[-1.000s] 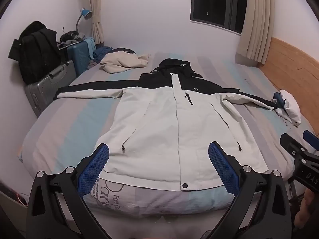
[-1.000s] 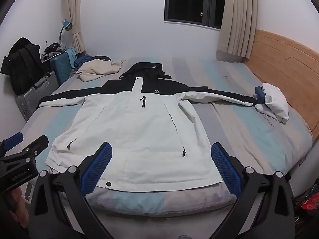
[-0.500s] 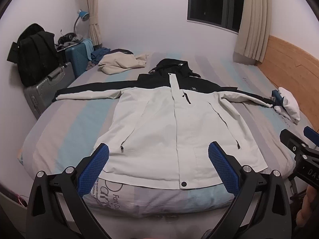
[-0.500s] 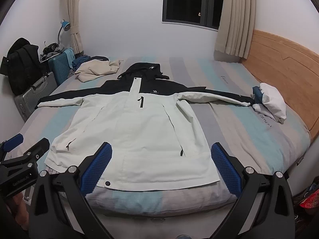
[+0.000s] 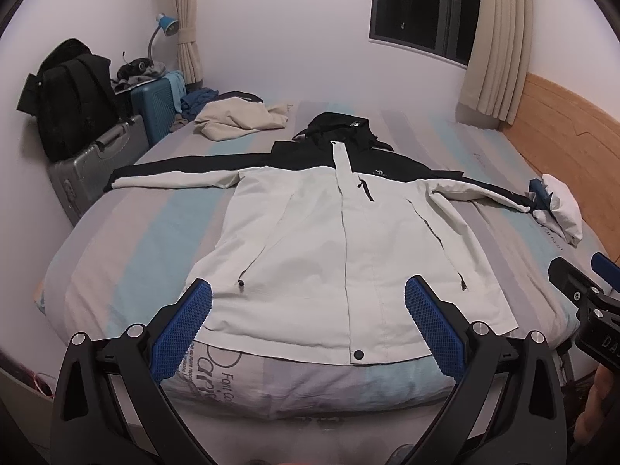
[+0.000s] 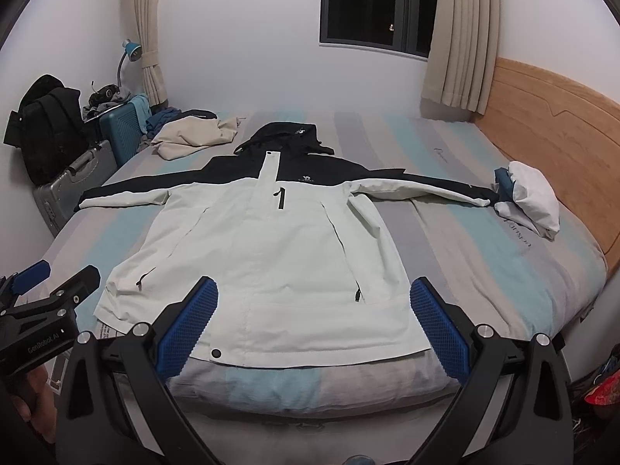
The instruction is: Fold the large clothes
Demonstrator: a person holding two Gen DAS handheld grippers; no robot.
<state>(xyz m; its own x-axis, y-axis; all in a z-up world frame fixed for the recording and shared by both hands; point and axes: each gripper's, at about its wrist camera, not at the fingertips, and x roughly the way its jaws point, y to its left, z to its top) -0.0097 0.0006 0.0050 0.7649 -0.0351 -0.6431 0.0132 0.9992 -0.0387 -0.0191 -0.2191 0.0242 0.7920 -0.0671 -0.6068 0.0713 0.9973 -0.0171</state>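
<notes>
Since a second ago both tools have drawn back slightly from the bed [image 5: 116, 240], and nothing on it has shifted. A white and black jacket [image 5: 329, 240] lies flat, face up, in the middle of the striped bed, hood at twelve o'clock, hem at six, sleeves spread to nine and three. The left tool [image 5: 308, 319] and the right tool [image 6: 314, 319] hover over the hem, pads wide apart, gripping nothing. A beige garment [image 5: 240, 118] lies crumpled at eleven o'clock; a white bundle [image 6: 531, 201] sits at three.
</notes>
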